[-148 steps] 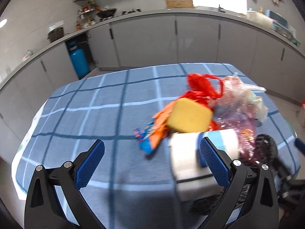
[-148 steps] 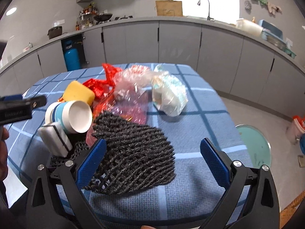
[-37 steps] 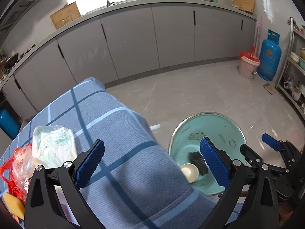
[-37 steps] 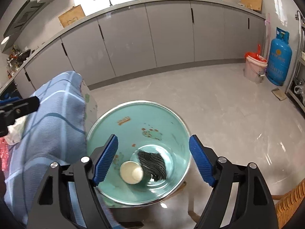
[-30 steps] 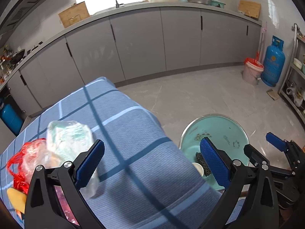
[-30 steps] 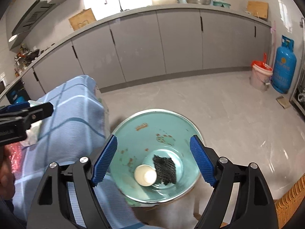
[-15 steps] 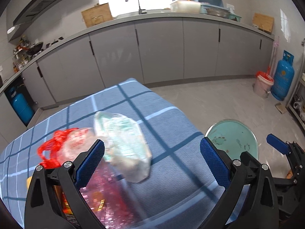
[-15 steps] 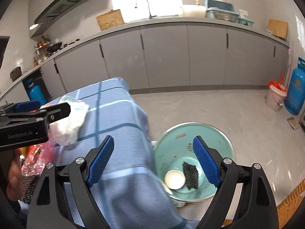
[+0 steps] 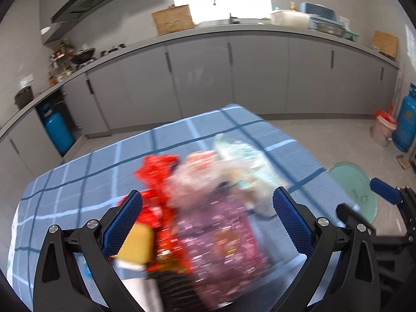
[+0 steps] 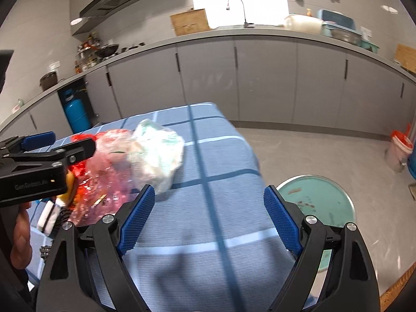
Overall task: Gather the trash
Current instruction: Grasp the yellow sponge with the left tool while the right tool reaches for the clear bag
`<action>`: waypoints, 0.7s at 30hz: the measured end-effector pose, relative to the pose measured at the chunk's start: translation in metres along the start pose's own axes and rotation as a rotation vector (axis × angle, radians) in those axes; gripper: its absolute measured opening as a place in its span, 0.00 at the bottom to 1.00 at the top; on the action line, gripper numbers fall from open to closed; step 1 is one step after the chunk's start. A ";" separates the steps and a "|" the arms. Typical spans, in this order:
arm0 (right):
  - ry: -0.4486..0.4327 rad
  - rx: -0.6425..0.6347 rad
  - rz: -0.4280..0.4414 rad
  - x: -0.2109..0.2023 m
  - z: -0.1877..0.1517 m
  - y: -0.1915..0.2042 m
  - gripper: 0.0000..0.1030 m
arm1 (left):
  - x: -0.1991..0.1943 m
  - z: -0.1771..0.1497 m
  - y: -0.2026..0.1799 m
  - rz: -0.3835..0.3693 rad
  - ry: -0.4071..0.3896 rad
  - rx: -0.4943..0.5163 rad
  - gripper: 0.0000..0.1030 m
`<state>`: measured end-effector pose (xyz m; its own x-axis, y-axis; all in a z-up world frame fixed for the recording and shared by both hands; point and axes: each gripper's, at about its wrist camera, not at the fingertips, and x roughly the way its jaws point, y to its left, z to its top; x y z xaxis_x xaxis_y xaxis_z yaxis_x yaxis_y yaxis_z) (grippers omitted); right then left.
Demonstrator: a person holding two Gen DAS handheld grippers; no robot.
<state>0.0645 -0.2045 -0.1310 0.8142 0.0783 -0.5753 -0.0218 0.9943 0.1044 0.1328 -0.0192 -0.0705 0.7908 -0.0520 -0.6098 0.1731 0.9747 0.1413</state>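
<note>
- Blue checked cloth covers the table (image 10: 208, 171), and the trash lies in one heap on it, straight ahead of the left gripper (image 9: 206, 221) and to the front left of the right gripper (image 10: 208, 205).
- The left gripper has its jaws spread wide and holds nothing; the heap sits between and just beyond its blue pads, though blur makes it hard to tell if anything touches them.
- The right gripper is also spread wide and empty, with only bare cloth between its pads.
- The pink transparent bag (image 9: 221, 231) is nearest to the left gripper. I judge it light, thin and slippery, so it will crumple. A pinch on a gathered fold should hold better than one on the flat side.
- The pale greenish bag (image 10: 156, 153) lies ahead of the right gripper, slightly to its left. It looks soft and puffy, probably light; its bunched top edge seems the best place to take.
- The red plastic bag (image 9: 156, 171) is beyond the left pad of the left gripper. It looks thin, and its twisted handles are an easy hold.
- The yellow sponge (image 9: 136, 244) sits just beside the inside of that pad. It should be light and springy, so a squeeze across its sides will do.
- The teal bin (image 10: 316, 202) stands on the floor to the right of the right gripper, below the table edge.
</note>
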 end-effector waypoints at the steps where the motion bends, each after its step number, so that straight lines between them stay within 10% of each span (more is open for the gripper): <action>1: 0.002 -0.006 0.007 0.001 0.000 0.005 0.83 | -0.003 -0.004 0.012 0.022 -0.002 -0.008 0.96; 11: 0.035 -0.058 0.068 0.018 -0.003 0.048 0.84 | -0.005 -0.052 0.111 0.184 0.068 -0.093 0.96; 21: 0.066 -0.089 0.098 0.032 -0.008 0.067 0.87 | 0.020 -0.056 0.109 0.108 0.123 -0.095 0.96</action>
<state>0.0844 -0.1343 -0.1490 0.7661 0.1769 -0.6179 -0.1531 0.9839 0.0919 0.1351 0.0983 -0.1108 0.7233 0.0752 -0.6864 0.0305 0.9896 0.1405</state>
